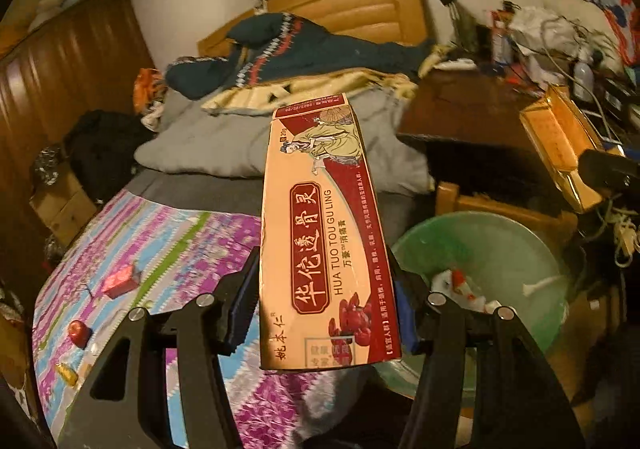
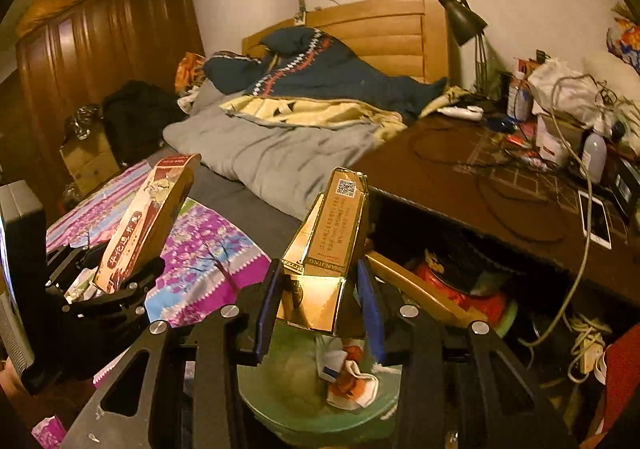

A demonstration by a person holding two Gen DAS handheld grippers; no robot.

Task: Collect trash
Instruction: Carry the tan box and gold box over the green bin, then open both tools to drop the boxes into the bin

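Nearest the left wrist camera, the left gripper (image 1: 326, 305) stands partly open, its blue pads pressed on the long sides of a red-and-cream ointment box (image 1: 320, 233), which it holds pointing away over the bed. To its right and lower lies a green basin (image 1: 512, 245) with crumpled wrappers (image 1: 468, 289) inside. To the left, on the flowered purple sheet (image 1: 168, 249), lie a red wrapper (image 1: 120, 281), a small red piece (image 1: 79, 332) and a gold one (image 1: 67, 373).

In the right wrist view, the right gripper (image 2: 320, 301) is likewise partly open and clamped on a gold carton (image 2: 332, 245), torn open at its near end, above the same basin. Farther off: a grey quilt (image 2: 272, 153), a dark patterned garment (image 2: 320, 73), the wooden headboard (image 2: 384, 29); on the right a cluttered dark desk (image 2: 460, 169) with a black lamp (image 2: 462, 19).
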